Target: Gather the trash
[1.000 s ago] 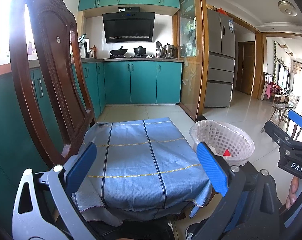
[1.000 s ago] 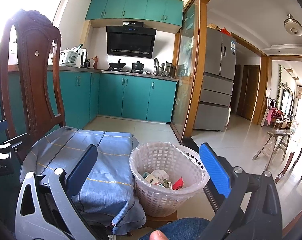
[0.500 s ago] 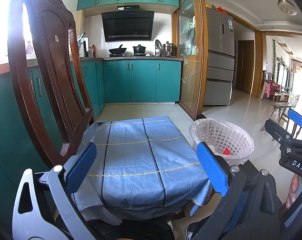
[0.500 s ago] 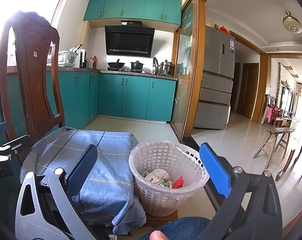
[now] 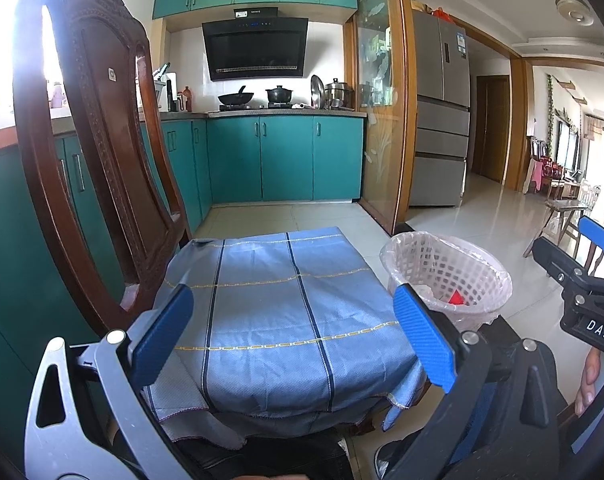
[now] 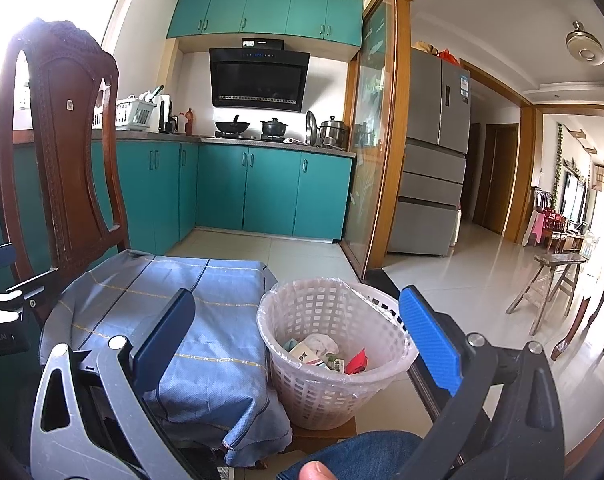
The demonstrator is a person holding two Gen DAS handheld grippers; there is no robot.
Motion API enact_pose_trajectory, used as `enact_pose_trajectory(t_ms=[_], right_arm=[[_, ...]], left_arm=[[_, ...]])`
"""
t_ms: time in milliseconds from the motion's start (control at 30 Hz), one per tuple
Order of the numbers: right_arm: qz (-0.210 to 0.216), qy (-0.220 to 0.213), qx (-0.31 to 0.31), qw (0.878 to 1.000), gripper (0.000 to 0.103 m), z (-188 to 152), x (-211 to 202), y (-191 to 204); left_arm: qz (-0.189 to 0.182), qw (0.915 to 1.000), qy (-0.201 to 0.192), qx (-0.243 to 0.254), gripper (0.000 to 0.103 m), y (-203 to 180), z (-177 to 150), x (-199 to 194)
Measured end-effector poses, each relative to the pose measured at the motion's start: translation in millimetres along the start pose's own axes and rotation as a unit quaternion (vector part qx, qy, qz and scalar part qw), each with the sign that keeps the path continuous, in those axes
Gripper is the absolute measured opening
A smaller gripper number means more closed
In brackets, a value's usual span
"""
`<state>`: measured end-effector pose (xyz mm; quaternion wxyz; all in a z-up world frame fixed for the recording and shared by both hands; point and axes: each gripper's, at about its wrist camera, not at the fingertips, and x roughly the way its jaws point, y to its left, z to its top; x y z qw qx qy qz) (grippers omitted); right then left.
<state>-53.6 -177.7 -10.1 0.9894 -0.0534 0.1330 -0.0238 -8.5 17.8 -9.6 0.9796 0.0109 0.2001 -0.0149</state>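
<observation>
Both the left gripper (image 5: 292,340) and right gripper (image 6: 298,344) hover spread wide and empty; collected trash (image 6: 326,354) lies in the basket (image 6: 302,392) just beside the blue cloth's (image 5: 278,312) right edge, where a careless sweep could tip it.

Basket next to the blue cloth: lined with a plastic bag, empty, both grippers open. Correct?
Not empty. The right wrist view shows the basket holding trash: crumpled white paper, a small carton and a red wrapper. The rest holds: a plastic liner is folded over its rim, it sits beside the blue cloth, and the left gripper and right gripper are both open.
</observation>
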Motion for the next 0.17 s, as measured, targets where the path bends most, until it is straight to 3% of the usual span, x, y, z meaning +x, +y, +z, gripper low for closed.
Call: enact_pose_trajectory(t_ms=[167], right_arm=[[0.007,0.006,0.001,1.000,0.100,-1.9,2.5,2.5]], left_arm=[[0.007,0.9998,0.015,-0.007,0.100,3.2,-2.7,7.0]])
